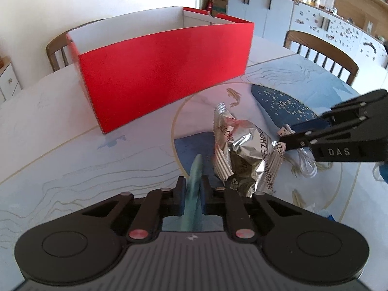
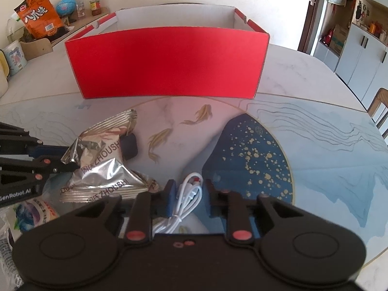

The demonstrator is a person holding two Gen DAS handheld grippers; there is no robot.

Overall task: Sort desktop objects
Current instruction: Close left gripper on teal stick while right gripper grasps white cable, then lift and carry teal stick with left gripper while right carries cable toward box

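Your left tongs (image 1: 193, 189) clamp a thin teal packet (image 1: 195, 169), right tongs (image 2: 189, 194) pinch the white cable (image 2: 191, 186) — the red box (image 2: 167, 60) lies straight ahead, far side of the bench (image 2: 303, 77).

Right gripper (image 2: 188, 200) clamped on a coiled white cable (image 2: 186, 201), crumpled silver foil packet (image 2: 101, 165) beside it, red box (image 2: 167, 63) beyond on the patterned table (image 2: 327, 145).
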